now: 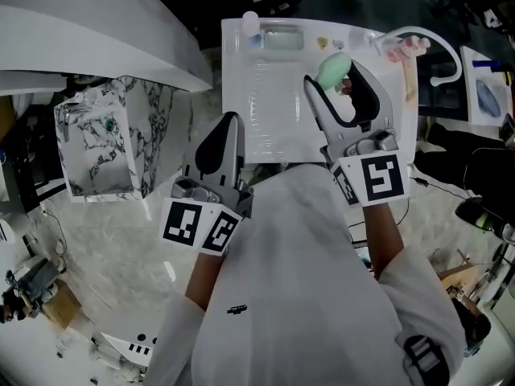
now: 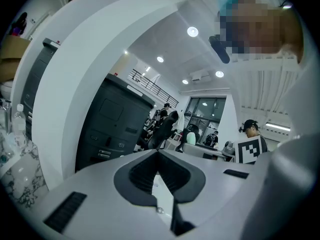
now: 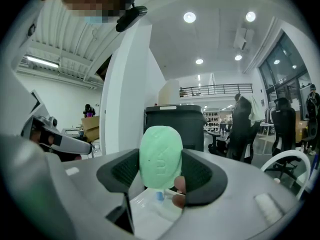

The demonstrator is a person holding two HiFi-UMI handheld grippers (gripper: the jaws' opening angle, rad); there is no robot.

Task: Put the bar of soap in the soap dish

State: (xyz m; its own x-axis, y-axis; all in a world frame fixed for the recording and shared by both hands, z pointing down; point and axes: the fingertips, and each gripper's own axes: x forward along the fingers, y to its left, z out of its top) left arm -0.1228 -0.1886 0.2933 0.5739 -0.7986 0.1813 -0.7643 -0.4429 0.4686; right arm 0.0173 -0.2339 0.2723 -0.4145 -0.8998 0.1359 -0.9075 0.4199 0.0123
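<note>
Closest to the lens is the person's pale shirt (image 1: 306,280), with both grippers reaching out past it over a white tray (image 1: 265,111); step in hand looks like the carry, soap picked up and not yet set down.

Right gripper (image 1: 334,75) has its jaws partly apart and clamped on the green bar of soap (image 1: 332,69); in the right gripper view the bar (image 3: 160,156) stands on end between the dark pads, gripped on both long sides, top poking up above the jaws; so the soap is up in the air, not in anything yet.

Soap dish (image 1: 282,39) sits at the far edge of the tray, at roughly 10 o'clock from the bar and a fair way off; looks empty from here, though I can't see much of its inside.

Left gripper (image 1: 233,119) hangs back at 7 o'clock from the right one, pads pressed together with nothing between them (image 2: 158,159); just idling imo.

Next move, my guess: swing the bar over toward 10 o'clock, tip it flat, lower into the dish, then let go; soap's probably slick, so easy on the release.
</note>
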